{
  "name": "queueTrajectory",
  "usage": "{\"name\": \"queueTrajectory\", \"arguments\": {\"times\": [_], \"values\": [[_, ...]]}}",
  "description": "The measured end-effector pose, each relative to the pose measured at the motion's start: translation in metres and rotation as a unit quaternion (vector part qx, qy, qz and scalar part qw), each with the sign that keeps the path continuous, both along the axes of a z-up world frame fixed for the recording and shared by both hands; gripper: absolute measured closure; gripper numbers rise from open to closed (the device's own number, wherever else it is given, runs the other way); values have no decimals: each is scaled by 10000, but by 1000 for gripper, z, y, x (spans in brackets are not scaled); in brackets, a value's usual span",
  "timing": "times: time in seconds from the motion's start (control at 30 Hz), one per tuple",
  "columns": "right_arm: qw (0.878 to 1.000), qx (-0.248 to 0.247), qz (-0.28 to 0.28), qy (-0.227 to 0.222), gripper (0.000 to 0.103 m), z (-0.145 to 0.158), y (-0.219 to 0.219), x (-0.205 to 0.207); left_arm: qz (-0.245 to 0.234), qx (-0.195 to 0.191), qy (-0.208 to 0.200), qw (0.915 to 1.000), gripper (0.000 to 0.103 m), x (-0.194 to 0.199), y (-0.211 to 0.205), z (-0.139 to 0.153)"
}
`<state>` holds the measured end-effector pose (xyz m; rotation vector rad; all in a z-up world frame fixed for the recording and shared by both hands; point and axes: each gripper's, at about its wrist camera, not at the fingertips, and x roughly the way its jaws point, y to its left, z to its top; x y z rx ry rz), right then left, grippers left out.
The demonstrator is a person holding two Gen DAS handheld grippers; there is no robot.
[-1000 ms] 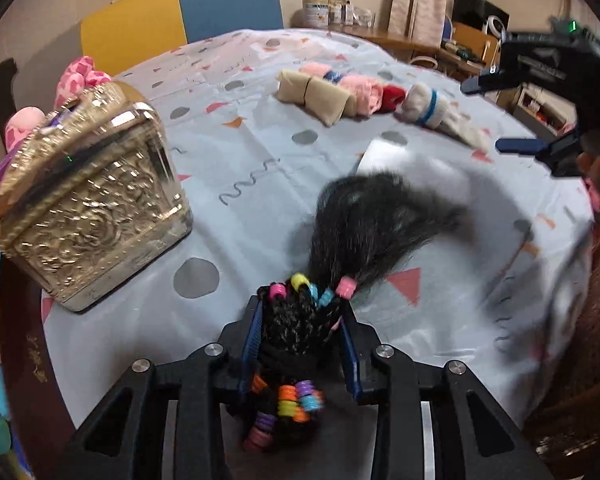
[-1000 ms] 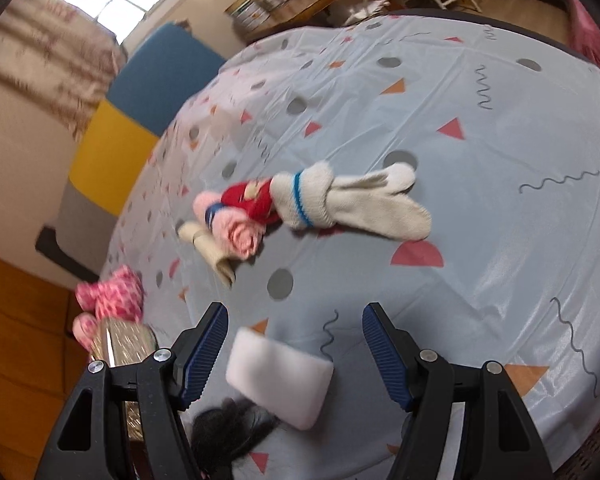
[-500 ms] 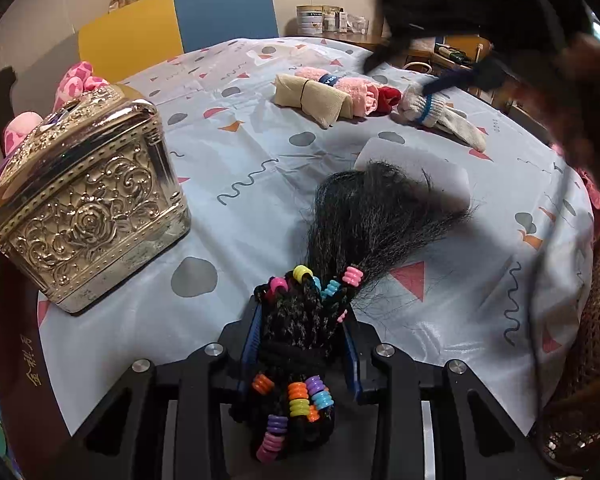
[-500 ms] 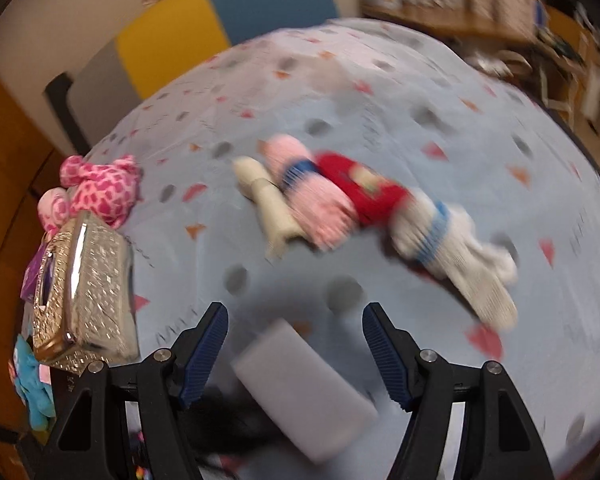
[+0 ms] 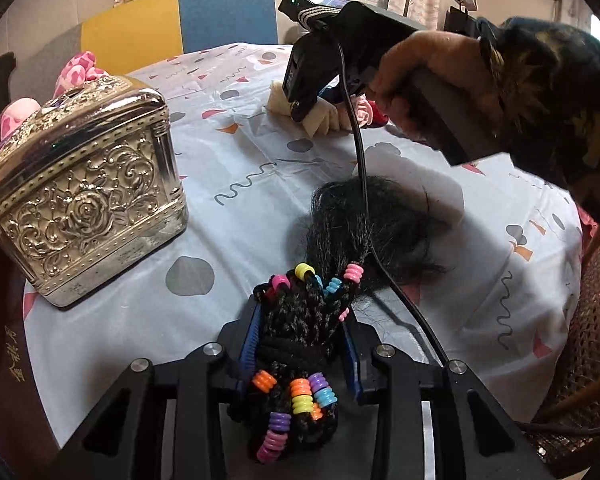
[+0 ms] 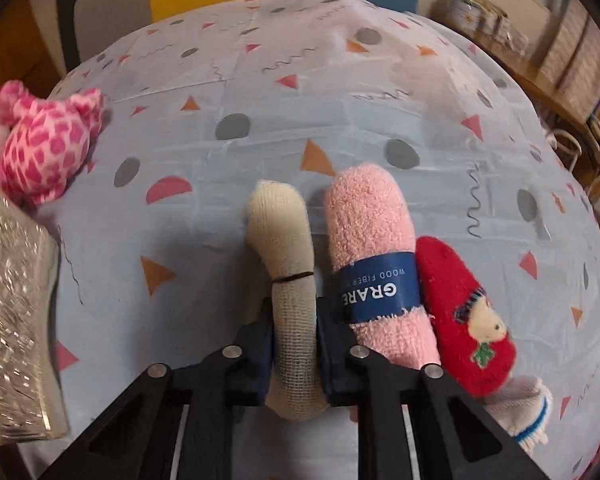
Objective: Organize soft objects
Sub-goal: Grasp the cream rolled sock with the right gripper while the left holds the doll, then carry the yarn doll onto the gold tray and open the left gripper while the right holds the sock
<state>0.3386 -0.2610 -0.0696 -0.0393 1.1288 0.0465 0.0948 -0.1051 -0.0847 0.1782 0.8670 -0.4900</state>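
Both wrist views face across one table (image 5: 260, 168), close.

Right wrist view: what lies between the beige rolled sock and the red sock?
The fluffy pink sock with a blue paper band lies between the beige rolled sock and the red sock, touching the red one. The right wrist view shows it.

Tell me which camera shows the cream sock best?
The right wrist view. The cream sock fills the middle of it, pinched between the jaws of the right gripper, beside the pink sock. In the left wrist view you only see a small cream bit, mostly hidden behind the right gripper.
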Motion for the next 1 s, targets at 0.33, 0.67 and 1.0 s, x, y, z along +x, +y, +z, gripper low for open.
{"name": "queueTrajectory", "arguments": {"times": [0.33, 0.67, 1.0], "values": [[9878, 1216, 672, 704, 86, -6, 21, -80, 109, -166, 21, 9998, 69, -1, 7, -2], [9915, 659, 1121, -86, 87, -12, 32, -119, 454, -743, 407, 9954, 72, -13, 40, 22], [9885, 940, 1156, -257, 87, -16, 26, -121, 970, -1095, 175, 9891, 72, -40, 91, 62]]}}
